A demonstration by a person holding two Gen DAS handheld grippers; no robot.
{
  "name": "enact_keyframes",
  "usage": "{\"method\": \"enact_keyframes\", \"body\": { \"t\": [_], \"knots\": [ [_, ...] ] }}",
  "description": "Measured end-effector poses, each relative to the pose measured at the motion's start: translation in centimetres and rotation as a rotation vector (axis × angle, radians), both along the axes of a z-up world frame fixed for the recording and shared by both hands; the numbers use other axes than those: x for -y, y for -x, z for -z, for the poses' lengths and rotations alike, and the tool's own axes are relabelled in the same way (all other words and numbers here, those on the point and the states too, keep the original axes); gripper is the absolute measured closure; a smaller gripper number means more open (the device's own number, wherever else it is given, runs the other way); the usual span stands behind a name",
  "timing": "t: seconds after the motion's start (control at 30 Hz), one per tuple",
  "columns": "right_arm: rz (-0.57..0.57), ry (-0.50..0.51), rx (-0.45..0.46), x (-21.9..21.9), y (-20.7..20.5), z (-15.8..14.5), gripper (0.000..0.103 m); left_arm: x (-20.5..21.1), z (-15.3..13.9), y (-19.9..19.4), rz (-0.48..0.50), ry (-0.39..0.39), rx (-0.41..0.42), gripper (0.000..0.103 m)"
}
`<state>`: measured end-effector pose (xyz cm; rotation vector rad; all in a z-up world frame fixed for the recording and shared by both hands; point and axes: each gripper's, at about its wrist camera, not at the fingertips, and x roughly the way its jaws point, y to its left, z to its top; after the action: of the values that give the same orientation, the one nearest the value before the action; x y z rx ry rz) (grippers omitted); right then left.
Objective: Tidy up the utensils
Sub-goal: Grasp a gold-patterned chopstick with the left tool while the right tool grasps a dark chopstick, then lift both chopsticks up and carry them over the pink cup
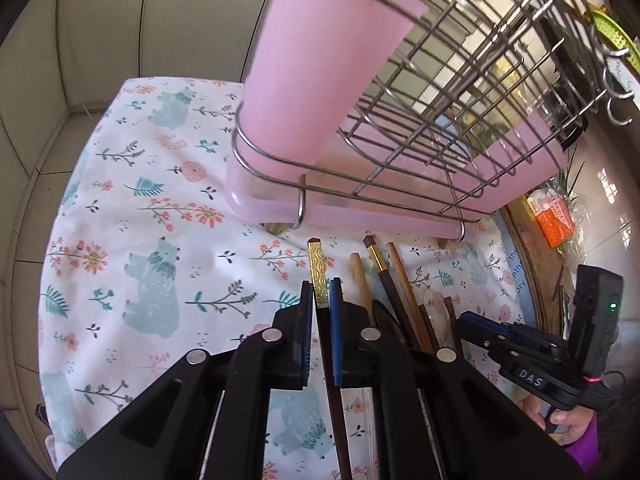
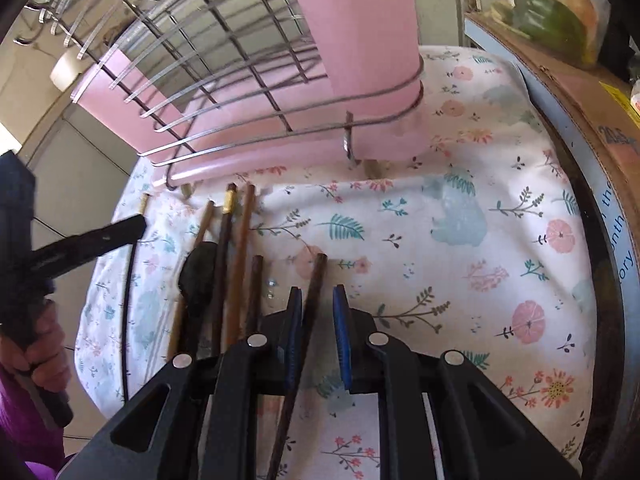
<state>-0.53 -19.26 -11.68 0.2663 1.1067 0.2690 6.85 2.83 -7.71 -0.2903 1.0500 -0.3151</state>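
Observation:
My left gripper (image 1: 320,298) is shut on a dark chopstick with a gold-patterned end (image 1: 317,268), which points toward the rack. In the right wrist view that gripper (image 2: 100,236) comes in from the left. My right gripper (image 2: 318,304) has its jaws narrow around a dark brown chopstick (image 2: 316,280). The stick lies against the left pad, and a gap shows at the right pad. Several more chopsticks (image 2: 240,240) and a black spoon (image 2: 198,276) lie on the floral cloth (image 2: 460,240). A pink utensil cup (image 1: 320,60) hangs on the end of the wire rack (image 1: 460,100).
The rack stands on a pink drip tray (image 1: 380,220) at the far side of the cloth. A cardboard box (image 2: 580,92) borders the cloth on the right, and an orange packet (image 1: 554,220) lies beyond it. A hand in a purple sleeve (image 2: 40,344) holds the left gripper.

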Motion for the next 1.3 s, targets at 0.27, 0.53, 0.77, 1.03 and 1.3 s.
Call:
{"method": "enact_keyframes", "body": {
  "t": [0.27,0.53,0.77,1.03,1.3],
  "knots": [
    [-0.007,0.084,-0.014,-1.7,-1.2,0.1,0.088,-1.6,-0.9,0.7,-0.02,0.027,0.023,0.096],
    [0.024,-0.005,0.008,0.1,-0.3,-0.6,0.097,-2.4,-2.7,1.8,-0.037,0.042,0.077,0.096],
    [0.041,-0.073,0.156,1.4,2.0,-3.5,0.097,-2.5,-5.7,3.6,-0.051,0.051,0.187,0.097],
    [0.05,-0.123,0.361,1.9,4.8,-8.1,0.097,-3.6,-9.7,6.2,-0.087,0.067,0.338,0.098],
    [0.063,-0.168,0.538,2.7,5.8,-12.8,0.097,-4.7,-15.2,7.8,-0.117,0.081,0.493,0.098]
  ]
}}
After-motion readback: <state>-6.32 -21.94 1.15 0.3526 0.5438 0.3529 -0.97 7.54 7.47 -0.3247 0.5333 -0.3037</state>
